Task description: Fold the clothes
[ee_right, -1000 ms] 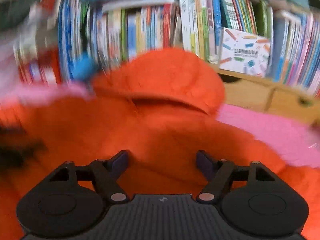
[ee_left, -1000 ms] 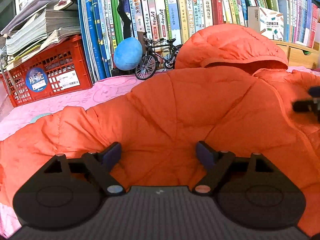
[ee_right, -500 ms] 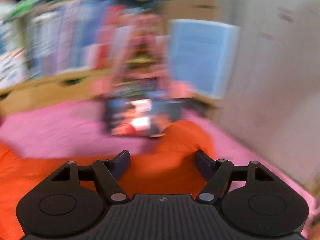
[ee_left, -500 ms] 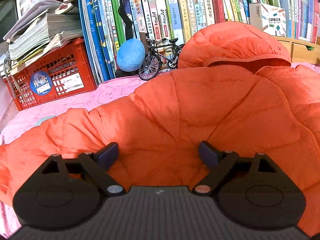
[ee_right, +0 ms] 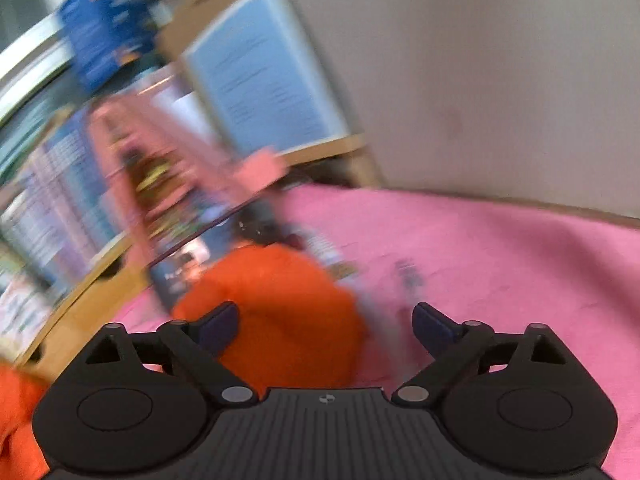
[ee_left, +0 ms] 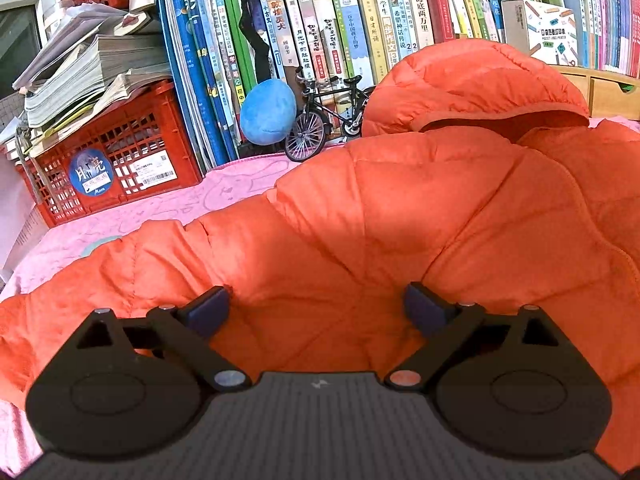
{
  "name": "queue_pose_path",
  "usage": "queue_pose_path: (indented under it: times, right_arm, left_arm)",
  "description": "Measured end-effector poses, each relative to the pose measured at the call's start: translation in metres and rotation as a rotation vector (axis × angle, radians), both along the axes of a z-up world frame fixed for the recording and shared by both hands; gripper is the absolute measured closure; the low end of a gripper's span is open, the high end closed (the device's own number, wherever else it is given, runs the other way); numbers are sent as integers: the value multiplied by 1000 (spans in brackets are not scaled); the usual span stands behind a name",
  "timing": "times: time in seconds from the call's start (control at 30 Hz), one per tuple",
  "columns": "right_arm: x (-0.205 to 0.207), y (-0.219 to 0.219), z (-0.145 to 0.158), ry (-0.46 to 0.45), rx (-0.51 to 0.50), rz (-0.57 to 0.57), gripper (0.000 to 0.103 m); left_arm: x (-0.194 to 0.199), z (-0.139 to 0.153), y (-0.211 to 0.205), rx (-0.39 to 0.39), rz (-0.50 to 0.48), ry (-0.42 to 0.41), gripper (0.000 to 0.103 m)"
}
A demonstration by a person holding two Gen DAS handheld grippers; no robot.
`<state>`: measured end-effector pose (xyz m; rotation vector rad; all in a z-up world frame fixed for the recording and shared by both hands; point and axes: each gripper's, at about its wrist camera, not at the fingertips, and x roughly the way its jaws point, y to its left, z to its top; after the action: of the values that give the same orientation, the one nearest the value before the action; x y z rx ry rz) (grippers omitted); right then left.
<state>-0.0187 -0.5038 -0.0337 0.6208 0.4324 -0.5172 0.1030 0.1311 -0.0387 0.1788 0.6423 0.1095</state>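
Biggest risk here: the puffy orange jacket (ee_left: 400,216) springs back open, since both sets of tongs are letting go. The left gripper (ee_left: 316,312) is spreading wide over the quilted body, nothing pinched. The right gripper (ee_right: 324,328) is opening too, over an orange end, probably a sleeve, though that view is smeared. The jacket lies on the pink cloth (ee_left: 224,188) in front of the bookshelf (ee_left: 360,20), hood (ee_left: 472,80) pointing to the far side, long axis near to far.
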Motion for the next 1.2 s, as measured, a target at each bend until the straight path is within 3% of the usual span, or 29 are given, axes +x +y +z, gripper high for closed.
queue_pose_path:
  times: [0.03, 0.07, 0.13, 0.2, 0.27, 0.33, 0.37, 0.53, 0.67, 0.73, 0.8, 0.87, 0.93, 1.0, 1.13, 1.2]
  right_arm:
    - [5, 5, 0, 0, -8, 47, 12]
    - [14, 17, 0, 32, -52, 78, 28]
    - [34, 40, 1, 98, -144, 140, 46]
    - [49, 72, 4, 164, -282, 212, 56]
    - [53, 99, 2, 200, -399, 271, 73]
    - [52, 110, 6, 225, -480, 253, 84]
    - [49, 109, 9, 229, -508, 210, 88]
    - [9, 75, 31, 212, -604, -228, 90]
    - [-13, 51, 34, 276, -652, -440, 87]
    - [-26, 49, 38, 195, -574, -358, 86]
    - [-20, 86, 39, 141, -589, -140, 72]
    - [-15, 123, 41, 87, -601, 82, 50]
    - [-9, 161, 42, 33, -608, 304, 43]
    - [15, 216, 39, 16, -632, 504, 41]
    - [55, 318, 36, -11, -633, 798, 41]
    - [65, 365, 31, -7, -768, 888, 40]
  left_arm:
    - [0, 0, 0, 1, 0, 0, 6]
    - [0, 0, 0, 1, 0, 0, 6]
    - [0, 0, 0, 4, 1, 0, 6]
    - [0, 0, 0, 8, 2, -1, 5]
    - [0, -1, -1, 10, 3, -1, 5]
    - [0, -1, 0, 6, 4, 0, 5]
    - [0, -1, 0, 4, 5, 0, 5]
    - [0, -1, 0, 3, 6, 1, 5]
    - [0, -1, 1, 3, 4, 1, 4]
    - [0, -1, 1, 7, 4, 1, 4]
    - [0, -1, 0, 11, 5, 0, 4]
    - [0, -1, -1, 17, 6, -1, 4]
    - [-1, -1, -1, 23, 7, -2, 4]
    - [-1, -1, -2, 26, 8, -2, 3]
    - [-1, -1, -1, 26, 11, -2, 3]
    - [-1, -1, -1, 26, 15, -1, 2]
